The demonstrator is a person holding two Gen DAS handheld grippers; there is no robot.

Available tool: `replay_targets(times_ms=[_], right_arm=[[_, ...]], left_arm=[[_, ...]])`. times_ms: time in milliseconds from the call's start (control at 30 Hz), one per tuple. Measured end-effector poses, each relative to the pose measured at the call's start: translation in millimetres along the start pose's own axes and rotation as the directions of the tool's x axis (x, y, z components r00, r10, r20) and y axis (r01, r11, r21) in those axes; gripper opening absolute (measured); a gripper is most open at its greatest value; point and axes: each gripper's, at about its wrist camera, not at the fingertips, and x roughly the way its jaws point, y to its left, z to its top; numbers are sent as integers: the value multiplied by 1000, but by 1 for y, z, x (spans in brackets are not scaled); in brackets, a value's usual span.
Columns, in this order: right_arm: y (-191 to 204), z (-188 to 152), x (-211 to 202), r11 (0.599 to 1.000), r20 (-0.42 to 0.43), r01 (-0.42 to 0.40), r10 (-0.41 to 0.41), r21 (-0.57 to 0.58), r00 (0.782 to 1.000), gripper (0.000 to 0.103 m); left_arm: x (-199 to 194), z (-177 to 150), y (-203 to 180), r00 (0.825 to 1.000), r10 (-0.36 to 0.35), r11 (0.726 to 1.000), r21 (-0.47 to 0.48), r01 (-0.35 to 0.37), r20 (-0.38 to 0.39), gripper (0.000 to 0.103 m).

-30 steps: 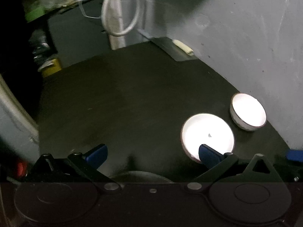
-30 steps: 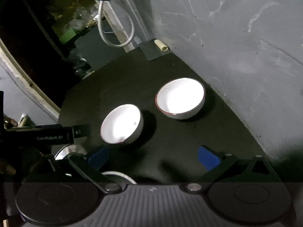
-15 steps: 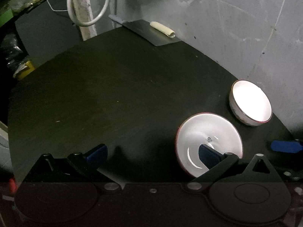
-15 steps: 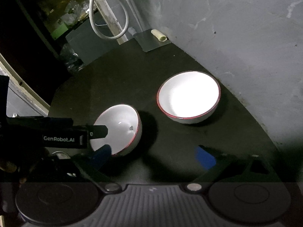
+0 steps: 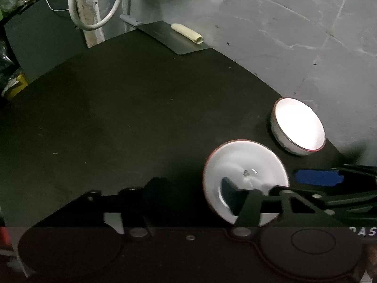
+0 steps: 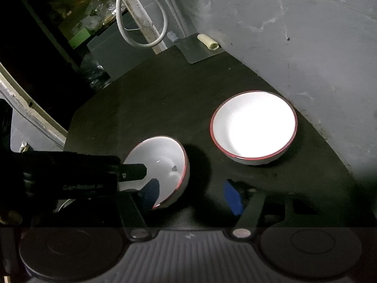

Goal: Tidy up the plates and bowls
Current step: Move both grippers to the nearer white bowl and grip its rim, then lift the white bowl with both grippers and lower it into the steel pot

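L claw (image 5: pixel 192 188) is half open, jaws closing. Its R finger sits inside the near bowl (image 5: pixel 245 179), its L finger is outside, and the rim is between them w/ a gap, so no grip yet. R claw (image 6: pixel 191 195) is also part open and closing. One blue pad is inside the same bowl, the other is outside its wall w/ a gap, so nothing is held. The near bowl looks tipped toward the L claw.

Writing: white letters on the L claw body read approx "…Robot AI", blurred. "DAS" on the R claw, seen from L cam, is cut off by the frame edge. There's a small barcode-like mark in the near bowl's bottom, too small to read.

Far bowl (image 6: pixel 253 127) is upright near the table's (image 5: pixel 117 108) R edge, apart from the near one. Its inside is blown out by glare. Both bowls are white w/ red rims.

The table is dark and matte. On its far edge lies a cleaver (image 5: pixel 169 35) w/ a pale roll (image 5: pixel 187 33) on the blade. Behind that are a grey concrete wall (image 5: pixel 271 35), a white cable loop (image 5: pixel 94 11) on a post, and dim shelf clutter far L that's hard to make out.
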Motion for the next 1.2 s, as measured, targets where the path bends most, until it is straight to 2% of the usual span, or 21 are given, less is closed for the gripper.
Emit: replay_targets(times_ms=[133,467,767,1200], right_arm=[[0,1,3,1000,-7,-12,12,7,1000,59],[1,1,12,997,-18,-58,59,41,998,27],[2,-2,-2,996,-4,-72,72,51,997,26],[2,-11,-57,992,67,-117,114,38,991,26]], left_arm=[[1,-1,-3,1000,-8,1000,-1,8,-7,41],[2,-3,-11,1000,-11,1000,-15,11,-20,11],[-15,-7,-18,1000,-20,999,-33,20,5,10],[-61,-17,-40,997,-40,999,-4,41,70,10]])
